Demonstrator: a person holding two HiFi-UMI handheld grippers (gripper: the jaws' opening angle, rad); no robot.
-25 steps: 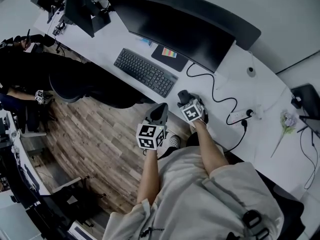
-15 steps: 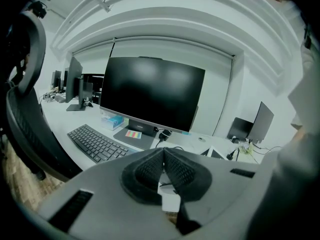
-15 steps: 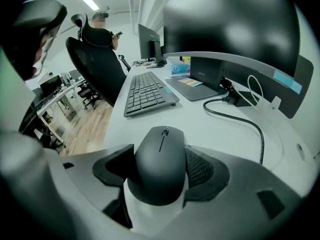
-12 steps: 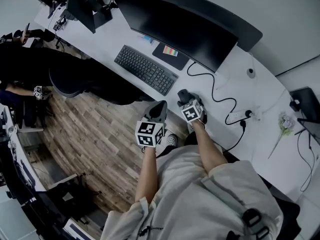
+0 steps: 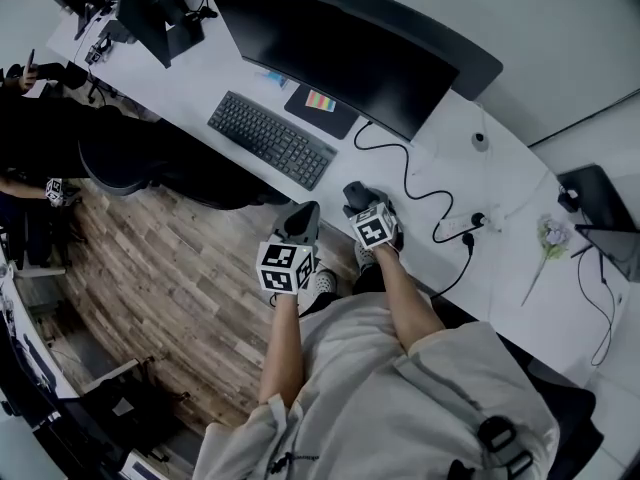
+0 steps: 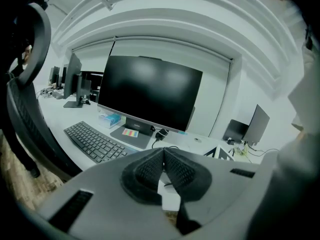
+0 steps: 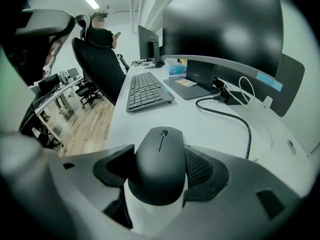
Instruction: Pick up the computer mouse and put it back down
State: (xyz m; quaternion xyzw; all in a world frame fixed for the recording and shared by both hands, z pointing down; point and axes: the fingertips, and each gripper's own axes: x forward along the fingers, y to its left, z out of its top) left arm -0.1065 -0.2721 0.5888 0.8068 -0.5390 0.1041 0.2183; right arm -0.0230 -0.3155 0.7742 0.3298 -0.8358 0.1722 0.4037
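While the head view's framing has drifted a bit over the last second, neither hand has really moved against the counter (image 7: 142,120): right gripper (image 5: 356,196) same spot at the near edge, left gripper (image 6: 163,164) parked off the edge over the wood floor (image 5: 170,268). So no lift yet. My read is we're at the grasp, with the pick-up and the set-down both still to do. Right jaws are wide apart and clamped on the computer mouse (image 7: 160,159); in the right gripper view both pads look to be in contact with its flanks, no gap visible either side. Left jaws are fully together with nothing between them, so the left is idle. The mouse sits between the right jaws at the counter's near edge, this side of the keyboard (image 5: 270,140) and the curved monitor (image 5: 330,48), and well clear of the black cable (image 7: 225,115) looping to its right. Can't confirm from these views whether its base is on the surface or just off it; it looks seated. Looks-wise it's matte black with a smooth low dome, a centre seam running to a small scroll wheel at the nose, and no cord visible on it. Nose points away from the gripper toward the monitor, body roughly centred between the pads, tail overhanging toward the camera. Curved, slick sides, so I'd expect it to squirt forward if the squeeze is uneven.
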